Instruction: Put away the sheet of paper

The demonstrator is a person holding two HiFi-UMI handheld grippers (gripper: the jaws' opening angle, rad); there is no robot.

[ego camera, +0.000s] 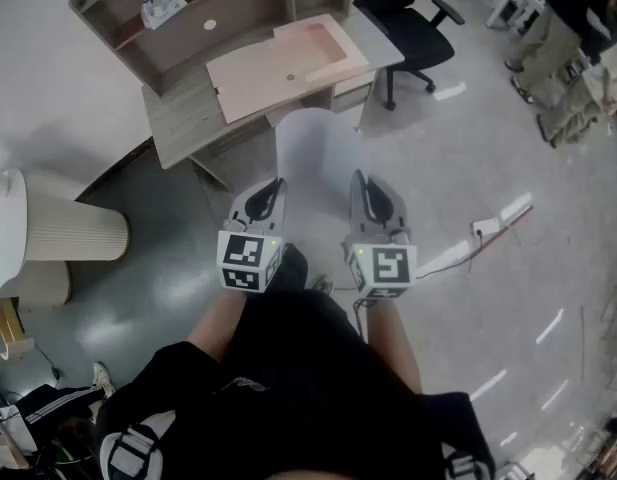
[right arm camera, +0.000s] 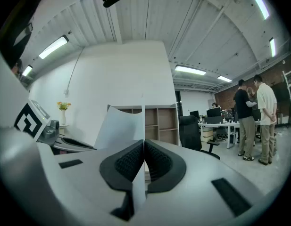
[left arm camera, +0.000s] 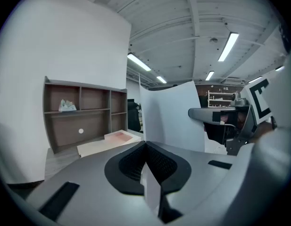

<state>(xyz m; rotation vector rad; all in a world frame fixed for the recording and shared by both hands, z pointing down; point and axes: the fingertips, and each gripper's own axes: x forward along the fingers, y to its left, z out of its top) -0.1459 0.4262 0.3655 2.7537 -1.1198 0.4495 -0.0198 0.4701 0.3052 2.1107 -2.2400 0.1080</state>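
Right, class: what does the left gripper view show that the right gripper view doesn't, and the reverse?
Only the left gripper view: a pink tray, plus a white packet in the shelf unit. Only the right gripper view: people standing, and flowers. Both: the sheet of paper, pinched edge-on in shut jaws, with the shelf unit behind it.

The head view looks steeply down. Each gripper view looks close along its jaws toward the far desk (ego camera: 250,80), which all share.
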